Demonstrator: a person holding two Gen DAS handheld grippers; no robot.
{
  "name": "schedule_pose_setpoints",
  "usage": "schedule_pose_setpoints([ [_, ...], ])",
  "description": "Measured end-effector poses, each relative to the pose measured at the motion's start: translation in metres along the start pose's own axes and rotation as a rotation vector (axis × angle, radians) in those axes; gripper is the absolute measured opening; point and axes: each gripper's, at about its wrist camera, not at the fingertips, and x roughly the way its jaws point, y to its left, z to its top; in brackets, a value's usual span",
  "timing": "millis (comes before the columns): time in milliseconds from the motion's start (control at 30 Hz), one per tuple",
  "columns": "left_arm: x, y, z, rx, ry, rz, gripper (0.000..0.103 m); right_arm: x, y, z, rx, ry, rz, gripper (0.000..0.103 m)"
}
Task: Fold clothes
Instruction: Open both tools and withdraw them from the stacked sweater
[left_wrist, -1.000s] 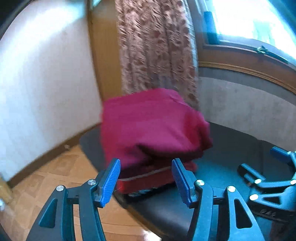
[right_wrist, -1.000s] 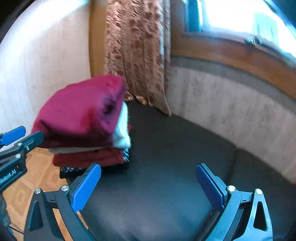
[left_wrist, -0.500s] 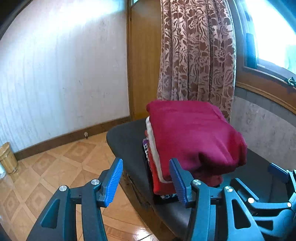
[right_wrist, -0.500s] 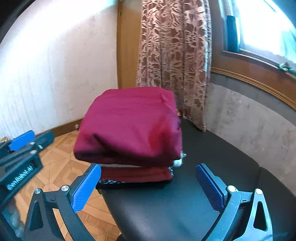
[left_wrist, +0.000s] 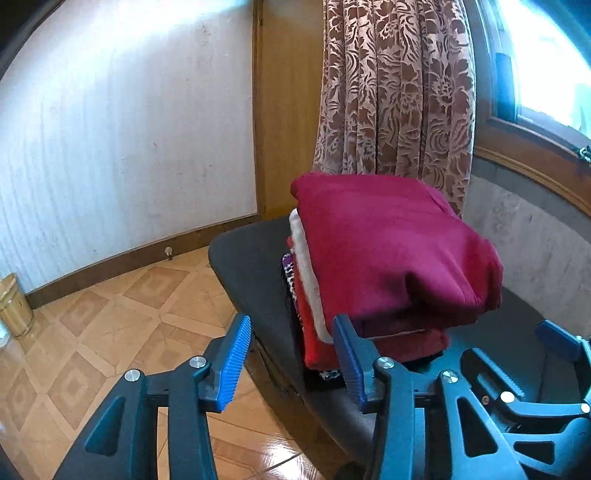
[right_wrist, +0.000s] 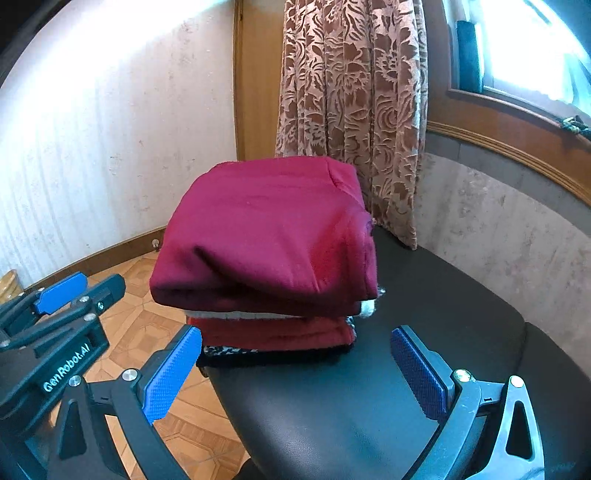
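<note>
Stack of folded clothes (right_wrist: 269, 258) sits at the near-left end of a black padded bench (right_wrist: 424, 332), close to its edge above the floor; top layer is a magenta garment (left_wrist: 391, 251), folded into a thick square, its lower fold slightly puffed and overhanging the layers beneath; under it a thin white piece (left_wrist: 306, 273), then a red piece (right_wrist: 277, 334), then a black-and-white patterned piece (right_wrist: 229, 350) at the base; layers roughly aligned, edges not perfectly flush. Left gripper (left_wrist: 291, 365) hangs off the stack's near-left corner, jaws moderately parted, nothing between them; its right pad overlaps the stack's corner in view, contact cannot be judged. Right gripper (right_wrist: 295, 373) faces the stack's front over bare bench, jaws wide apart, holding nothing, not touching cloth. Judgement: folding and stacking appear essentially complete for what is visible; no unfolded garment shows in either view; remaining work, if any, is squaring the magenta top layer or fetching items out of frame. Surroundings: patterned curtain (right_wrist: 351, 110) behind the bench, tiled floor (left_wrist: 110, 314) to the left.
</note>
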Motion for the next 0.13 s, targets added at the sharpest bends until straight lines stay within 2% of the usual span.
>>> schedule_pose_setpoints([
  [133, 0.0019, -0.0039, -0.0039, 0.009, 0.013, 0.018, 0.048, -0.0008, -0.0028, -0.0022, 0.012, 0.004, -0.011, 0.103],
])
